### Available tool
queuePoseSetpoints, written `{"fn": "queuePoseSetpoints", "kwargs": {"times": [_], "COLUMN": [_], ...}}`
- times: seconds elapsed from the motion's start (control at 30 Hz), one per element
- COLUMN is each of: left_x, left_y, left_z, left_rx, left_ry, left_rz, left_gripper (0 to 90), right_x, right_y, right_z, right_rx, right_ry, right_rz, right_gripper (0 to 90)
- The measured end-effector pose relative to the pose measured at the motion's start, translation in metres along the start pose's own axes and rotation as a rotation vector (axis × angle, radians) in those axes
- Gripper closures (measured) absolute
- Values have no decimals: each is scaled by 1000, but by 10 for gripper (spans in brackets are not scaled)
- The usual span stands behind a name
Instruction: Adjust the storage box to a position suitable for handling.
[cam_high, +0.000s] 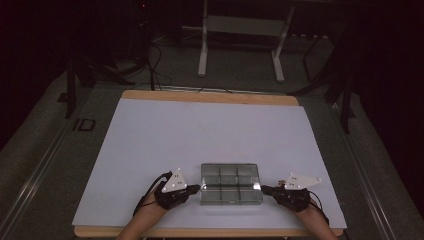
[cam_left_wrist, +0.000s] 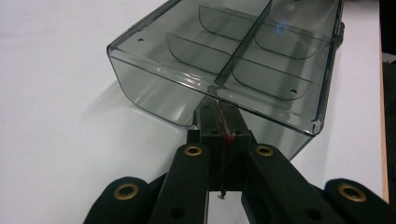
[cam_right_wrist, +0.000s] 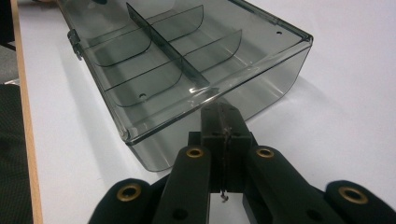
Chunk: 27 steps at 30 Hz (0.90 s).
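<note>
High view shows the table (cam_high: 150, 130) with our clear divided box (cam_high: 231, 183) near its 6 o'clock edge, long axis 9-to-3. Our left gripper (cam_high: 196, 188) meets its 9 o'clock end, our right gripper (cam_high: 266, 189) its 3 o'clock end, equally near, both jaws pressed together.

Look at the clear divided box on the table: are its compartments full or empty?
Empty. Through the clear box you see only the dividers and the white table; no compartment holds anything, in both gripper views.
</note>
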<state>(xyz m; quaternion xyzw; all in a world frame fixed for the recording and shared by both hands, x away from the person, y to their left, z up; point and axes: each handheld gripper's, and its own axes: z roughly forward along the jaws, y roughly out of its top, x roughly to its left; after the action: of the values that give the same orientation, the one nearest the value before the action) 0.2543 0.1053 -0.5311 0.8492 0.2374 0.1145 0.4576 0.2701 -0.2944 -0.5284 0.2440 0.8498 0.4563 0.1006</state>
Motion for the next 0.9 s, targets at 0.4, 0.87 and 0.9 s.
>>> {"fn": "queuePoseSetpoints", "kwargs": {"times": [0.4, 0.87, 0.9], "left_x": [-3, 2, 2], "left_y": [6, 9, 9], "left_z": [-2, -3, -3], "left_rx": [-28, -52, -52], "left_ry": [-4, 28, 28], "left_rz": [14, -22, -22], "left_gripper": [900, 701, 700], "right_x": [3, 2, 2], "right_y": [4, 9, 9], "right_z": [-5, -6, -7], "right_rx": [-46, -58, -62], "right_ry": [36, -6, -4], "right_rz": [3, -10, -8], "right_gripper": [900, 784, 784]}}
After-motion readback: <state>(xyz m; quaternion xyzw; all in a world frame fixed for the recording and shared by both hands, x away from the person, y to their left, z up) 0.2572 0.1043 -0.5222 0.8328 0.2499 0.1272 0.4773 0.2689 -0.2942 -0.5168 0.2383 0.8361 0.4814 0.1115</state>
